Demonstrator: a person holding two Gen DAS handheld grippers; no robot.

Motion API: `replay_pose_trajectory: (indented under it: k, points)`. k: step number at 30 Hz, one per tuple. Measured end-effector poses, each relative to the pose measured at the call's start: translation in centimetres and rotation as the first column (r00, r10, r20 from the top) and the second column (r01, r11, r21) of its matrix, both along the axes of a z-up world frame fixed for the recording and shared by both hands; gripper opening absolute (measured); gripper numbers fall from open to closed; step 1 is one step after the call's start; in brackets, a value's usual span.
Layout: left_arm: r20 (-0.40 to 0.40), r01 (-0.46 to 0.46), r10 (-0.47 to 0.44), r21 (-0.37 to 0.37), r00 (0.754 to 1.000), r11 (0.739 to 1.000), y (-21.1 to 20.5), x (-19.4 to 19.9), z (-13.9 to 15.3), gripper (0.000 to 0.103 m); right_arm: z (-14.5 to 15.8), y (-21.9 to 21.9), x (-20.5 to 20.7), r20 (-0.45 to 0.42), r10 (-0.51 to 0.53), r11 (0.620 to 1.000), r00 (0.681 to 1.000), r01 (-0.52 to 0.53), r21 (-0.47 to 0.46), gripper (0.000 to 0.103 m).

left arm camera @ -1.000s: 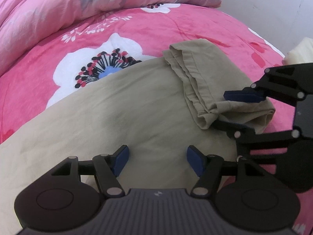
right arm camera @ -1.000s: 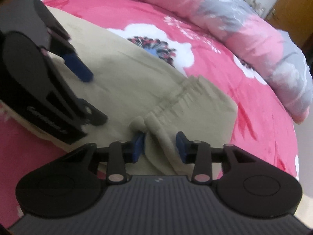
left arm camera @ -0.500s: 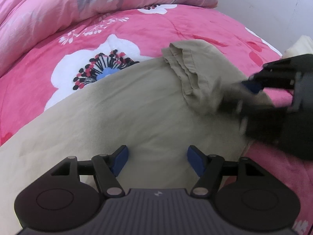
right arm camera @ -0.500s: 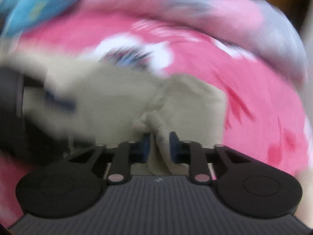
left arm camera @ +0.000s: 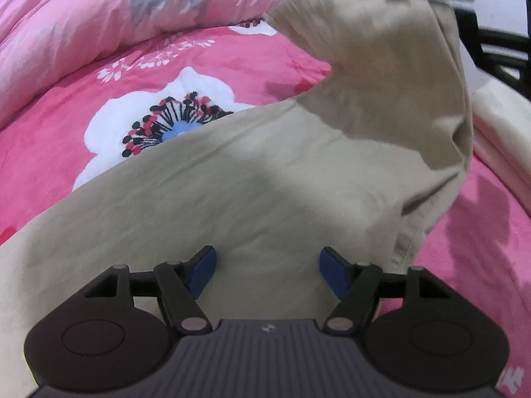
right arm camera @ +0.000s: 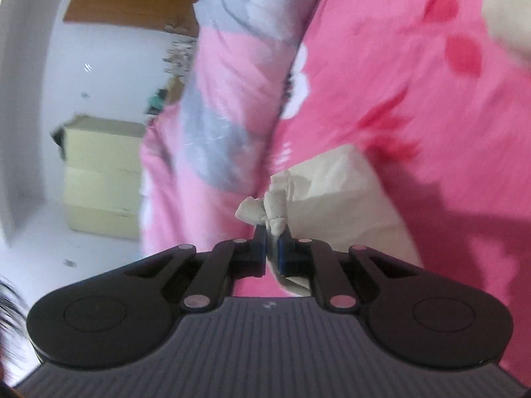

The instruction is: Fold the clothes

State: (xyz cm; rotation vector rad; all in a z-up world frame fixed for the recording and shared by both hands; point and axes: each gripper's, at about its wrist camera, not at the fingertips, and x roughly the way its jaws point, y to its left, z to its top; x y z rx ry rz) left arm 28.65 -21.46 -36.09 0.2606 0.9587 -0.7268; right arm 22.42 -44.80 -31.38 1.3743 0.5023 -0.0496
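Khaki garment [left arm camera: 265, 182] on floral bed [left arm camera: 99, 106]

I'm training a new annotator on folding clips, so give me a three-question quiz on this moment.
1. True or false: the left tool is shut on the beige garment.
2. What does the right tool hold? A) the pink flowered quilt B) a bunched edge of the beige garment C) nothing
3. Fill in: in the left wrist view, the end of the garment at upper right is ___ off the pink flowered bedspread.

Key: 1 false, its jaws stand open over the cloth. 2 B. 3 lifted.
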Motion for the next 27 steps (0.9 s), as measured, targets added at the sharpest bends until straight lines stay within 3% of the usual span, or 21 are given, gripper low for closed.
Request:
replay_pose_trajectory:
  k: [6,12,16,23,27]
  points:
    - [-0.001,-0.056,0.056,-0.045,0.998,0.997,5.1,0.7,1.9,0.069,1.1,5.6,1.0,0.042,0.047,0.995,0.998,-0.050,0.082,0.005]
    - [-0.076,-0.265,0.261,-0.043,0.962,0.963,14.5,2.1,2.8,0.069,1.9,13.4,2.2,0.071,0.175,0.973,0.982,-0.183,0.140,0.005]
    - [-0.141,-0.416,0.417,0.039,0.898,0.909,20.9,2.7,2.9,0.067,1.9,19.7,3.5,0.069,0.313,0.938,0.947,-0.320,0.137,0.006]
    - [-0.091,-0.593,0.606,0.138,0.790,0.793,31.6,1.4,3.6,0.067,0.3,30.4,5.4,0.046,0.495,0.846,0.868,-0.493,0.202,0.006]
    - [-0.124,-0.665,0.682,0.155,0.721,0.731,37.5,0.8,2.6,0.063,-0.1,35.5,6.4,0.052,0.553,0.807,0.831,-0.551,0.212,0.006]
